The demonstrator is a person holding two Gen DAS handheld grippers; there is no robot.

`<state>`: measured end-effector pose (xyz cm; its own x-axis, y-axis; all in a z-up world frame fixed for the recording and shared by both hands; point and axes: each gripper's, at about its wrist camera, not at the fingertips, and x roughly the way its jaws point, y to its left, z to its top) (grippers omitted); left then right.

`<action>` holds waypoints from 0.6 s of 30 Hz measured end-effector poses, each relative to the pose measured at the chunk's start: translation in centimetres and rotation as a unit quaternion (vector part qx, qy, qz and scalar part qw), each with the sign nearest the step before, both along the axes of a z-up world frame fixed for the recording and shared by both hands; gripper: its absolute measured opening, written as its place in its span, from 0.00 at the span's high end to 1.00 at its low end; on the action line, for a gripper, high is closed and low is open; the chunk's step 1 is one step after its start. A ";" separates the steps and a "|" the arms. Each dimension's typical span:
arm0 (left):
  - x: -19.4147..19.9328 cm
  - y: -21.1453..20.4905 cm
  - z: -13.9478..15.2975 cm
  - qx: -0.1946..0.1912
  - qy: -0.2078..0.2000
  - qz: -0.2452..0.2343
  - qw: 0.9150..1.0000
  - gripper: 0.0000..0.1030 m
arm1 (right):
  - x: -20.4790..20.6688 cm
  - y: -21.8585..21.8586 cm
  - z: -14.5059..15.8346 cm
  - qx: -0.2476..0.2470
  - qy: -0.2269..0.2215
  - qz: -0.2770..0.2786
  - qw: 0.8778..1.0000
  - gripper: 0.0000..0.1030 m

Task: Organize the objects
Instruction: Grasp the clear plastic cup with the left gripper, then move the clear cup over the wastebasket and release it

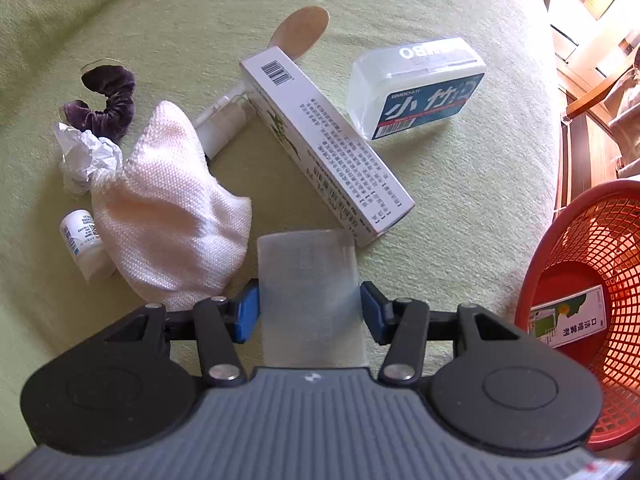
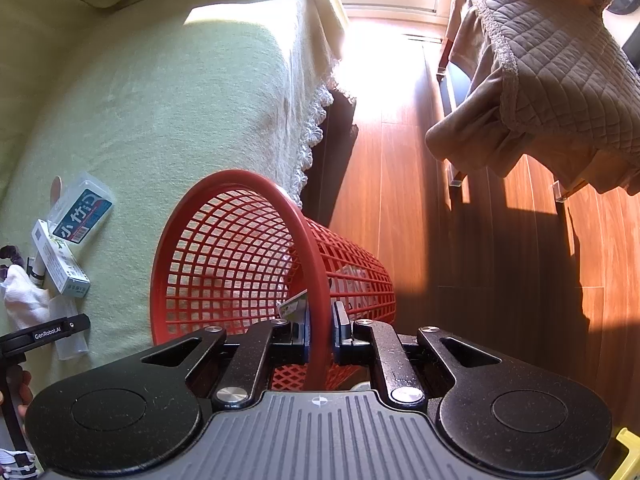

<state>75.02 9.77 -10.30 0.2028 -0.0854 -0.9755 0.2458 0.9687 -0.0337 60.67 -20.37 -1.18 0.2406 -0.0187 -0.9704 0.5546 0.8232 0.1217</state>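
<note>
My left gripper (image 1: 310,304) points down at the green cover, its blue pads against both sides of a frosted plastic cup (image 1: 308,268) lying there. Around the cup lie a long white carton (image 1: 324,144), a clear box with a blue label (image 1: 420,88), a white knitted cloth (image 1: 172,216), a small white bottle (image 1: 82,240), a spray bottle (image 1: 220,120), crumpled paper (image 1: 86,156) and a purple scrunchie (image 1: 104,100). My right gripper (image 2: 320,328) is shut on the rim of a red mesh basket (image 2: 224,248), tilted at the cover's edge, with a printed carton (image 1: 568,320) inside.
A wooden oval piece (image 1: 300,32) lies behind the long carton. The green cover (image 2: 160,100) ends in a lace fringe (image 2: 312,136) above a wooden floor (image 2: 400,200). A brown quilted cover (image 2: 540,80) hangs over furniture to the right. A hand (image 2: 20,392) holds the left gripper.
</note>
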 end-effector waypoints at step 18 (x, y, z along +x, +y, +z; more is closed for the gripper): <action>-5.2 -6.0 7.4 -0.123 0.037 -0.068 0.989 0.53 | 0.6 0.4 0.3 -0.003 0.003 0.021 1.000 0.93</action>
<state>69.82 3.73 -2.92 0.1016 -0.3433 -0.9337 0.3622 0.8869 -0.2867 61.28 -19.93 -0.91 0.2362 -0.0148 -0.9716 0.5208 0.8461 0.1137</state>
